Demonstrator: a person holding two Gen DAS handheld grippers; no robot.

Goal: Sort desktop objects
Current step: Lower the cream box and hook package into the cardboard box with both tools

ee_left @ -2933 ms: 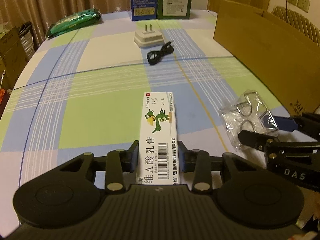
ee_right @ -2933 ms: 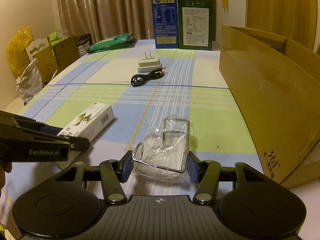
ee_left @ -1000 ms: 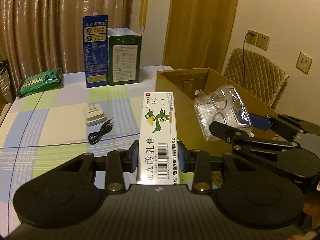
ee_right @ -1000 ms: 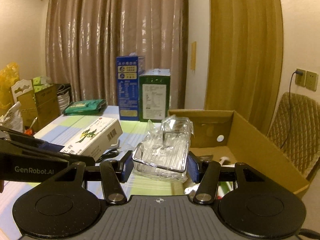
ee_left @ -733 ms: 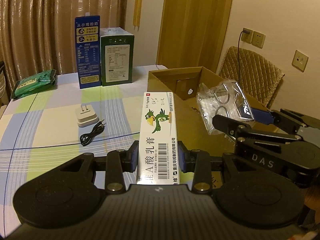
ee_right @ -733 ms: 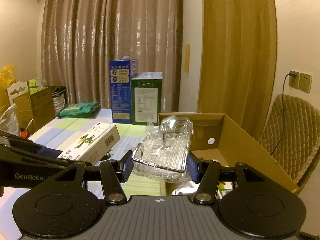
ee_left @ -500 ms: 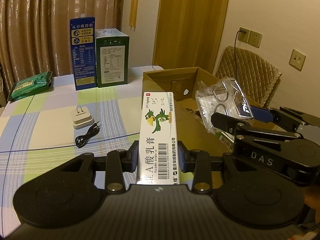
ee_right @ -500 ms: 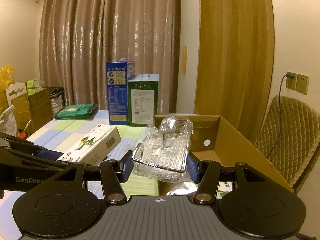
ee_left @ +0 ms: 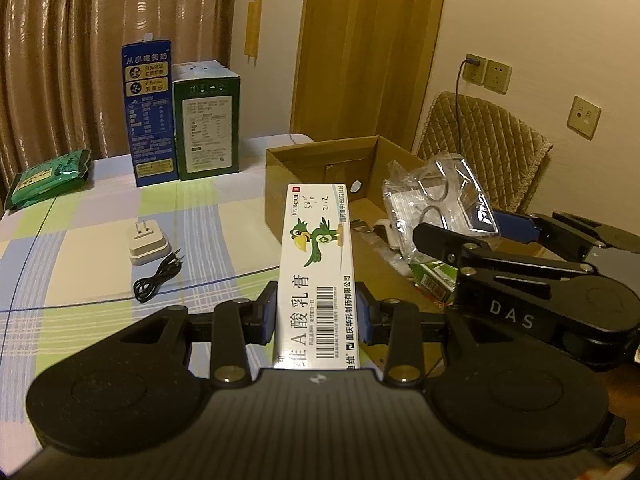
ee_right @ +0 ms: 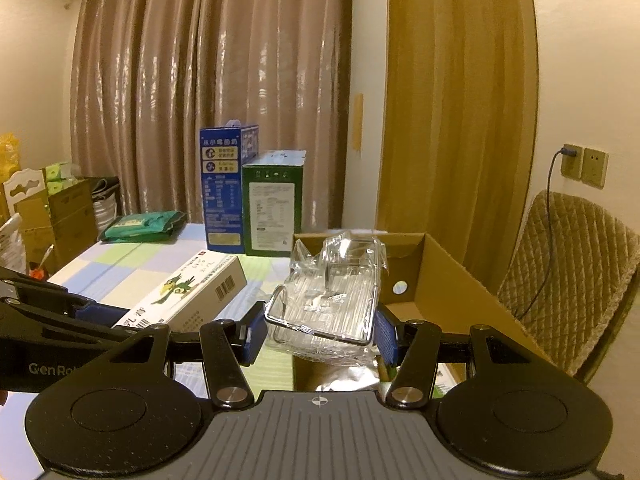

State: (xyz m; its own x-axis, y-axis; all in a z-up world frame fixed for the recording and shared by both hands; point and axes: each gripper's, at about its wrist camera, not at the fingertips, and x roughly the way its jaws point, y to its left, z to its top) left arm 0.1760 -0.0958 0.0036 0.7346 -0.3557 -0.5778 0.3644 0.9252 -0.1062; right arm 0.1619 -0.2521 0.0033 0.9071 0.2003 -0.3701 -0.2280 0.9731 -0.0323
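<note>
Left gripper (ee_left: 316, 307): fingers clamped on white ointment carton with green parrot print (ee_left: 318, 264). Right gripper (ee_right: 320, 332): fingers clamped on clear plastic packet of metal rings (ee_right: 332, 300). Both items, earlier on checked counter (ee_left: 80, 248), now lifted clear and carried to open brown cardboard box (ee_left: 320, 160) at counter's right edge. Judgement: transport nearly done, release into box next. White charger with black cable (ee_left: 150, 254) unsorted mid-counter.

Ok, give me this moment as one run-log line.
left gripper: shut on ointment box | right gripper: shut on plastic-wrapped wire rack | both near open cardboard box | charger on table
</note>
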